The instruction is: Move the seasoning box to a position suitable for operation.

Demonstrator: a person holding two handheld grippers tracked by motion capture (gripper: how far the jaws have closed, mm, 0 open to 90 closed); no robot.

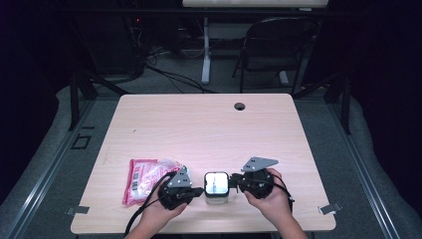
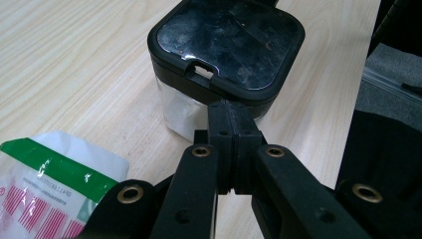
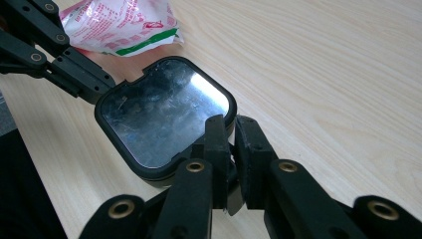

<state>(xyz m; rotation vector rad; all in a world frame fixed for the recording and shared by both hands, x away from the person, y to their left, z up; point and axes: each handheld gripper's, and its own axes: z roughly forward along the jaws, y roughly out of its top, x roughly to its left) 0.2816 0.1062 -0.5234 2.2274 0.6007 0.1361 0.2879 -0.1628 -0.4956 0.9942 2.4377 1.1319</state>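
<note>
Both hands come in over the near edge of the table (image 1: 209,124), each carrying a gripper, and they meet at a small clear container (image 1: 217,186) with a black square lid (image 2: 226,45). Left gripper (image 2: 230,117) first: its jaws are pressed together, pad against pad, nothing between them, and the tips sit right at the lid's rim on the container's left side, beside a small notch in that rim. Right gripper (image 3: 230,132) now: its jaws are nearly together with a thin gap between the pads, tips resting at the lid's opposite edge; whether they pinch the rim or merely touch it cannot be told. So the container stands upright between the two tools, close to the near edge of the table, about midway along it, with something white showing through its clear wall. Out to the left, just beyond the left gripper, lies a pink-and-white printed packet (image 1: 144,178) with a green band, flat on the wood and apart from the container.
</note>
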